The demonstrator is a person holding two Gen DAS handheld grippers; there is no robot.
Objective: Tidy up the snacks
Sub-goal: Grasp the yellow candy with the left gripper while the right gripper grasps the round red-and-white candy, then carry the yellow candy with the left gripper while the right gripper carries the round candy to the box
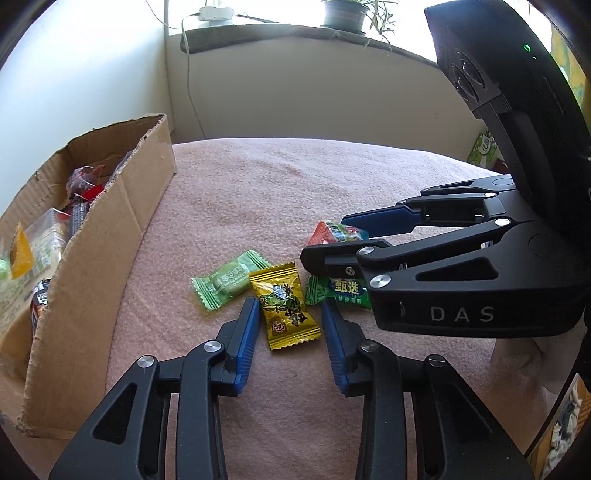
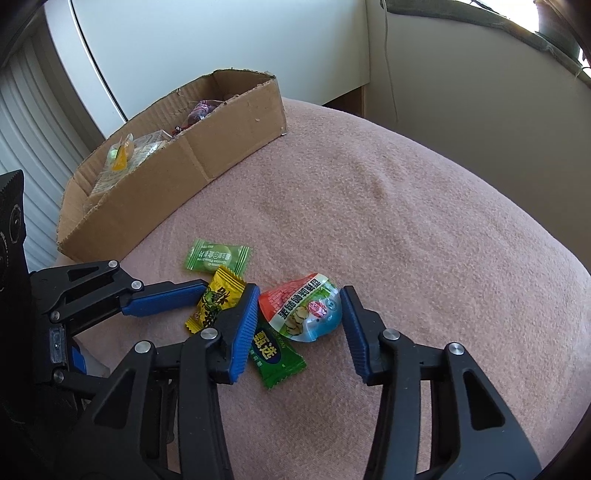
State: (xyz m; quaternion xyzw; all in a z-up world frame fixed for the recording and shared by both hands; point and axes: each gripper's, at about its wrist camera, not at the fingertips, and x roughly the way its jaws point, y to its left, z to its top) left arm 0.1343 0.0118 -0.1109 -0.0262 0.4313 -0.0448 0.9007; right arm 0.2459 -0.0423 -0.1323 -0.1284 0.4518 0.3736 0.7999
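Note:
Several wrapped snacks lie on a pink cloth. My left gripper (image 1: 289, 308) is open, its blue pads on either side of a yellow candy (image 1: 284, 306), which also shows in the right wrist view (image 2: 216, 299). My right gripper (image 2: 300, 295) is open around a red, white and blue egg-snack packet (image 2: 301, 312), partly hidden behind its finger in the left wrist view (image 1: 338, 232). A light green candy (image 1: 229, 282) (image 2: 218, 254) lies to the left. A dark green candy (image 1: 341, 291) (image 2: 277, 360) lies under the right gripper's finger.
An open cardboard box (image 1: 110, 236) (image 2: 207, 147) holding several snacks stands at the left on the cloth. A wall and a window sill with a potted plant (image 1: 345, 13) lie behind. The cloth (image 2: 406, 221) stretches right of the snacks.

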